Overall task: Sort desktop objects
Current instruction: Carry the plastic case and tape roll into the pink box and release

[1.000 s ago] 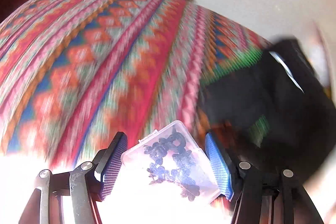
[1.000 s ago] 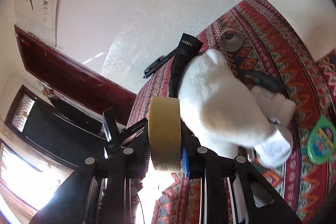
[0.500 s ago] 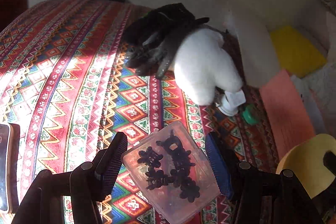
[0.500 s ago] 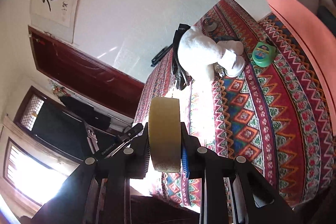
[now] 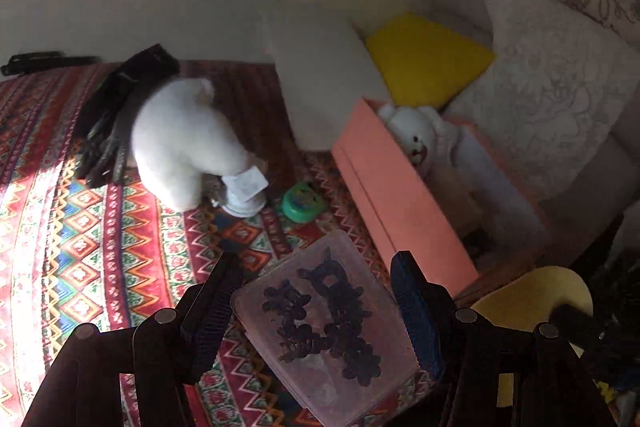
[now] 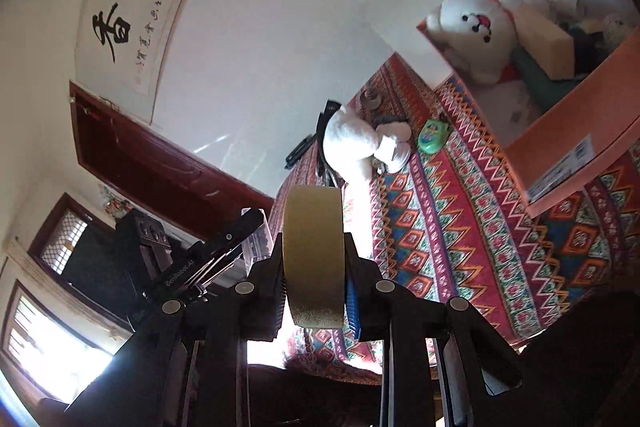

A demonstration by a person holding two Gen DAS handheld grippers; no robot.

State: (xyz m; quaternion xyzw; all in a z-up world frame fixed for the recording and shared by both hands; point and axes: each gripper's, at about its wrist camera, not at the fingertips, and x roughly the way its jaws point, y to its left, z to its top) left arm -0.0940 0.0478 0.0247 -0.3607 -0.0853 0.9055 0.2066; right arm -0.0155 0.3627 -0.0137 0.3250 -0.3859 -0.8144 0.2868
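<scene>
My left gripper [image 5: 316, 311] is shut on a clear plastic box [image 5: 324, 331] of dark hair clips, held above the patterned cloth [image 5: 80, 227]. In the right wrist view my right gripper [image 6: 314, 267] is shut on a roll of tan tape [image 6: 313, 255], edge-on between the fingers. The same roll [image 5: 532, 295] shows at the lower right of the left wrist view. A pink box [image 5: 396, 203] stands open at the right with a white teddy bear [image 5: 416, 139] and other items inside; the pink box [image 6: 568, 131] also shows at the upper right of the right wrist view.
On the cloth lie a white plush toy [image 5: 180, 143], black gloves [image 5: 116, 115], a green round toy [image 5: 302, 203] and a small metal piece [image 6: 370, 99]. A white cushion [image 5: 324, 75], a yellow cushion [image 5: 424, 63] and pale pillows [image 5: 548, 75] stand behind the box.
Both grippers have swung right and pulled back from the plush toy, bringing the pink box into view. Each keeps its hold on its object.
</scene>
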